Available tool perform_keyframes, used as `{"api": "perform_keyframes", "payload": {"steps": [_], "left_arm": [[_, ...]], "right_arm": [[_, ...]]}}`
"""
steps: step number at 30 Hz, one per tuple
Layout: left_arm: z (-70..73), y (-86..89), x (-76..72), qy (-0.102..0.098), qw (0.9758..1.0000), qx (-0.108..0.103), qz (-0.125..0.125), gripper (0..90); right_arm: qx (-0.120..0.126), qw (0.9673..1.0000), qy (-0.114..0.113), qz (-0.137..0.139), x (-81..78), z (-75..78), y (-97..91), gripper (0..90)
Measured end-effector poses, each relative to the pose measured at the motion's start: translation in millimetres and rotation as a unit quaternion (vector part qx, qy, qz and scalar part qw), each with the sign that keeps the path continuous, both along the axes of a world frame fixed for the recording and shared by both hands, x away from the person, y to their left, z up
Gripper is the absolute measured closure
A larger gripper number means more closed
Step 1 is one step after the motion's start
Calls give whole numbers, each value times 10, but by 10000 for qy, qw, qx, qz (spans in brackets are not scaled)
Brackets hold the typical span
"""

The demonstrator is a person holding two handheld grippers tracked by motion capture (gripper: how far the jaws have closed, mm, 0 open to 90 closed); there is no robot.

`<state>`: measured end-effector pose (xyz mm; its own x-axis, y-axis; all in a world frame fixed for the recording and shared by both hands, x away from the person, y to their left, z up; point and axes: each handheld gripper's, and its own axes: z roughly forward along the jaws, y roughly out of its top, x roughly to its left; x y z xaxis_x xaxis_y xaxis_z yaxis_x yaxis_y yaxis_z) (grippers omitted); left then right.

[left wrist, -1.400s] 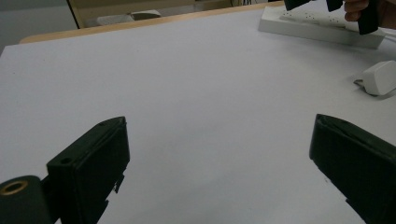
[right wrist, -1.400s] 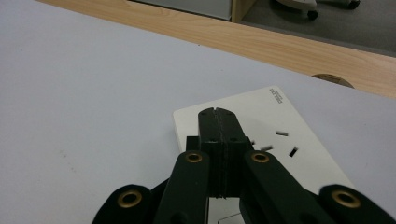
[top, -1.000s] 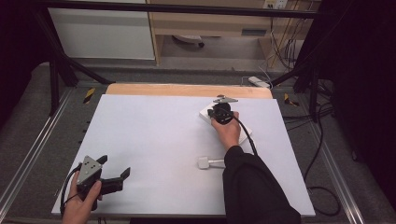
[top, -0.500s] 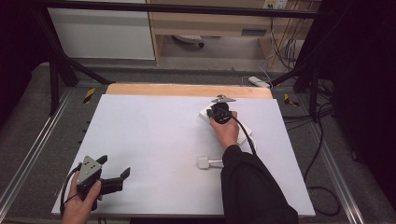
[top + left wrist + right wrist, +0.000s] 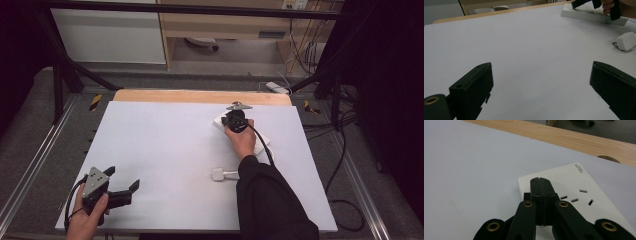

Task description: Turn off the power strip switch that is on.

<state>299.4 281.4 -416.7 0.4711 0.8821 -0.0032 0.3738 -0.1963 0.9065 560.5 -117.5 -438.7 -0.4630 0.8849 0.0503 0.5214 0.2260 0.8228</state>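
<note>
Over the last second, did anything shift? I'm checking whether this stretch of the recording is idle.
Nothing visibly changed. The right gripper stays over the white power strip, jaws together, and the left gripper stays low at the table's near left, jaws apart. The white plug adapter lies where it was.

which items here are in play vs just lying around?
In play:
- white plastic power strip, right gripper shut, tips over its end
- white plug adapter with cord, beside the right forearm
- left gripper, open, near table corner

Lying about:
- white power strip on the floor
- floor cables
</note>
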Motion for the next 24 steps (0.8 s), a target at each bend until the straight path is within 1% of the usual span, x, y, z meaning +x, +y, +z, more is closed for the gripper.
{"api": "perform_keyframes", "payload": {"steps": [24], "left_arm": [[2, -3, -2, -14, 10000, 15, -5, 48]], "right_arm": [[25, 10000, -43, 1, -7, -13, 15, 900]]}}
